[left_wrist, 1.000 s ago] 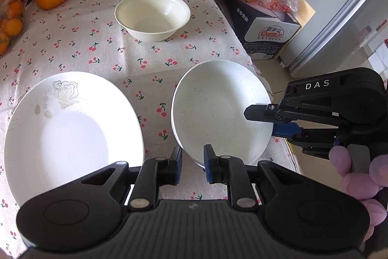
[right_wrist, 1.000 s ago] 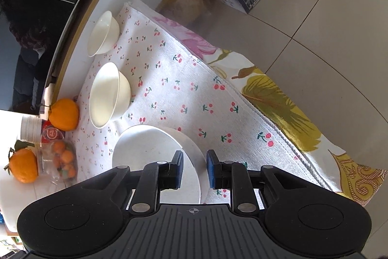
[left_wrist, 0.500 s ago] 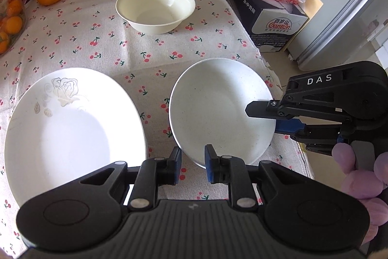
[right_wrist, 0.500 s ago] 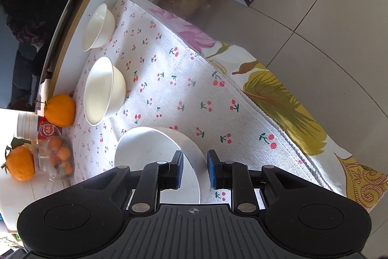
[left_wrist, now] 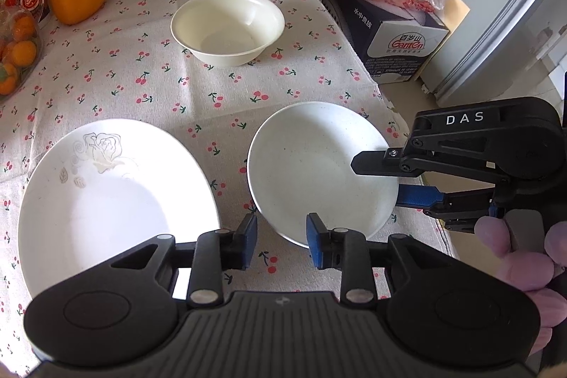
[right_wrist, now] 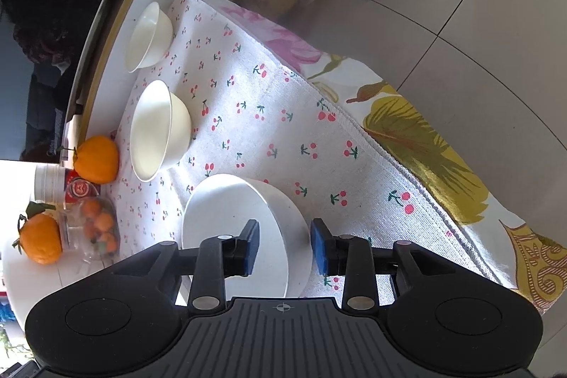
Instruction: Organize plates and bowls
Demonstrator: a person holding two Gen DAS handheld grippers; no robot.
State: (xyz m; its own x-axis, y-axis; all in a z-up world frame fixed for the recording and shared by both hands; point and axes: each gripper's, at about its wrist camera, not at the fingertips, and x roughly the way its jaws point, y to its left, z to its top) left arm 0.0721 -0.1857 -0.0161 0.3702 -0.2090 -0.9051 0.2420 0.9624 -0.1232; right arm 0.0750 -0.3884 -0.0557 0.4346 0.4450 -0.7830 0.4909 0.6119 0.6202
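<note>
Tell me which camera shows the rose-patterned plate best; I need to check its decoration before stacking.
The left wrist view. There the rose-patterned plate lies nearly whole on the cherry-print cloth, its pale rose motif near the far rim, only its near edge hidden behind the left claw. The right wrist view does not show it at all.

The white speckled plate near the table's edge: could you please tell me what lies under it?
The white speckled plate rests on the cherry-print white tablecloth, which shows all round its rim. The patch of cloth directly beneath is covered, so anything there is hidden.
</note>
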